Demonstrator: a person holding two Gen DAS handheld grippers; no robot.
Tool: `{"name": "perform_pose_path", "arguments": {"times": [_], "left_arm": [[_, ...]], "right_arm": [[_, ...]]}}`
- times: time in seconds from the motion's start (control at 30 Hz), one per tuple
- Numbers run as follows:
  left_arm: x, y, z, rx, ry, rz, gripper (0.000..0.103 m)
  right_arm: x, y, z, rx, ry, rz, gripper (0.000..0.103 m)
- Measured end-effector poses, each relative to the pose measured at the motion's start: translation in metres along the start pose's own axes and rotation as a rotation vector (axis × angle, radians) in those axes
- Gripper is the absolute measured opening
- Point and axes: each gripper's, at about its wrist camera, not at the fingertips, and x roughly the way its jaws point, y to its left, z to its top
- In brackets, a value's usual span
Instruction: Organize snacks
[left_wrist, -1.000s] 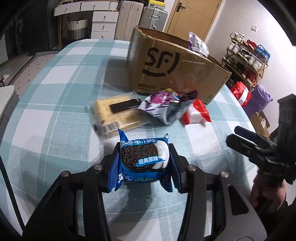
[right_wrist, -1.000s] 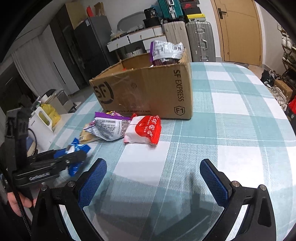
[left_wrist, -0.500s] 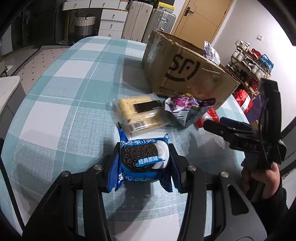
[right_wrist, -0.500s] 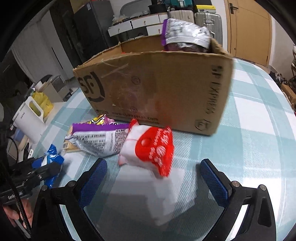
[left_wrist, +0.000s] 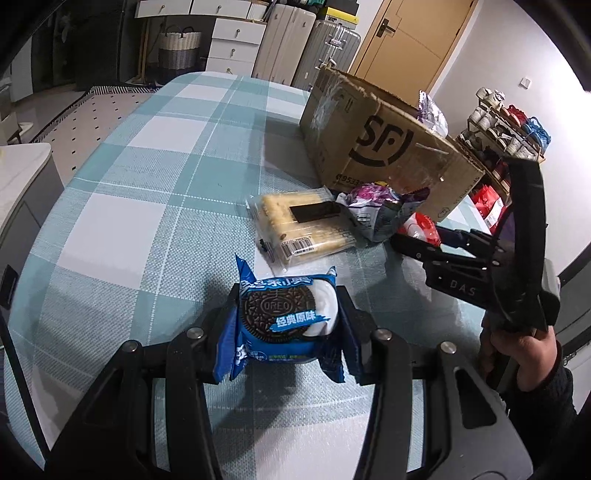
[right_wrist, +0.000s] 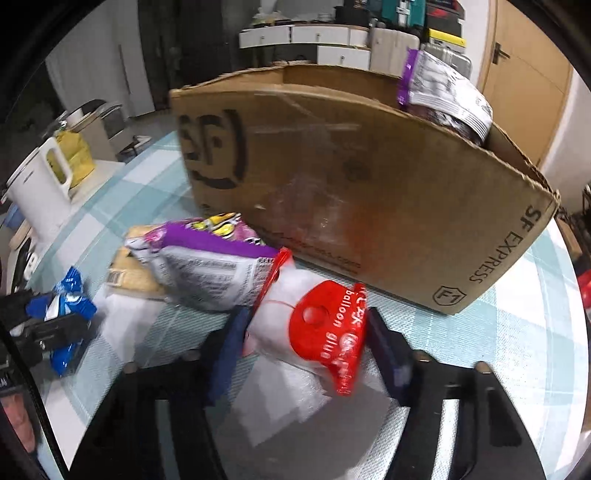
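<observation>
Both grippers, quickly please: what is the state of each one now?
Left gripper: shut on the Oreo pack.
Right gripper: fingers just closing, now pressing the red and white packet.

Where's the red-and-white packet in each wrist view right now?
Left wrist: red-and-white packet right of centre, partly hidden behind the right tool.
Right wrist: packet low centre, between that tool's fingers.
Shared landmark: cardboard box just behind it.

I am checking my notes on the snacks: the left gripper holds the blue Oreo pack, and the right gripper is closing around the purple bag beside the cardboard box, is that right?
Not quite. The right wrist view shows the right gripper closing around the red and white packet, not the purple bag lying beside it. The left gripper does hold the Oreo pack, near the cardboard box.
</observation>
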Motion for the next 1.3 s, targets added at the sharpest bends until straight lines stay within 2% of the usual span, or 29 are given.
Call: {"name": "perform_pose_path", "arguments": {"times": [0.37,0.8,1.13,1.3], "left_arm": [[-0.026,-0.013,-0.009,0.022,-0.023,0.006,0.044],[-0.048,-0.045,-0.014,0.092,-0.047,-0.008,0.044],[-0.068,-0.066,0.022,0.136,-0.12,-0.025,0.044],[-0.076,-0.082,0.046,0.172,-0.159,-0.034,0.044]], "right_arm": [[-0.029,-0.02,-0.026,0.16,-0.039,0.16,0.055],[-0.098,-0.029,-0.059,0.203,-0.125,0.223,0.055],[-0.16,-0.047,-0.054,0.221,-0.224,0.286,0.055],[-0.183,-0.044,-0.04,0.207,-0.272,0.287,0.055]]}}
